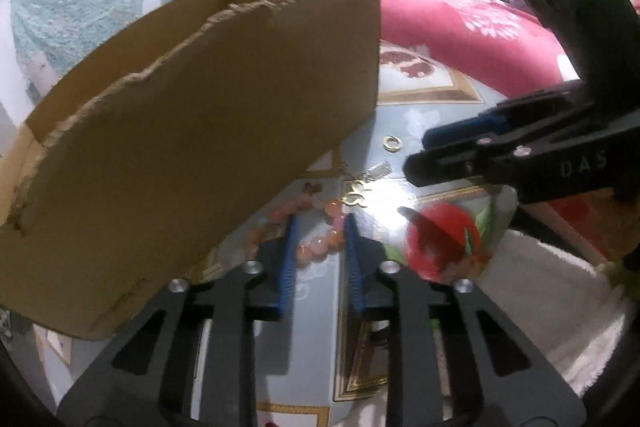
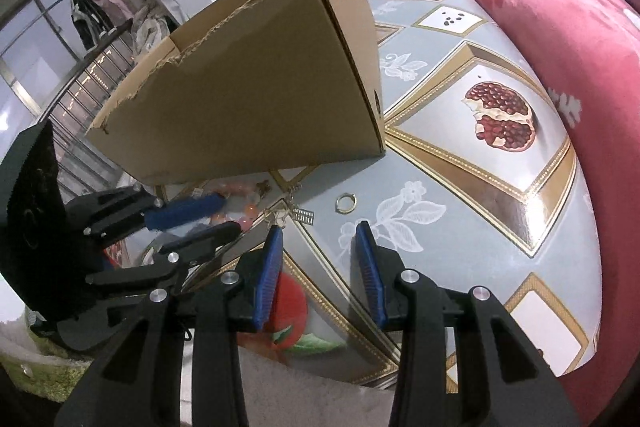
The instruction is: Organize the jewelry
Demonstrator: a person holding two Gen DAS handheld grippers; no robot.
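An open cardboard box [image 1: 192, 131] stands on the patterned tabletop [image 1: 424, 111]; it also shows in the right wrist view [image 2: 256, 95]. A pink bead bracelet [image 1: 324, 243] lies by the box. My left gripper [image 1: 320, 223] is open, low over the bracelet, its fingers either side of the beads. A gold ring [image 1: 392, 143] and a silver and gold earring [image 1: 360, 187] lie beyond it. My right gripper [image 2: 318, 227] is open and empty, just short of the ring [image 2: 345, 203] and the earring [image 2: 302, 215]. The left gripper also shows in the right wrist view [image 2: 216, 217].
A pink quilt [image 2: 560, 27] lies along the table's far and right side. A white towel [image 1: 540, 291] hangs at the near edge. The right gripper [image 1: 416, 155] reaches in from the right in the left wrist view. People sit in the background.
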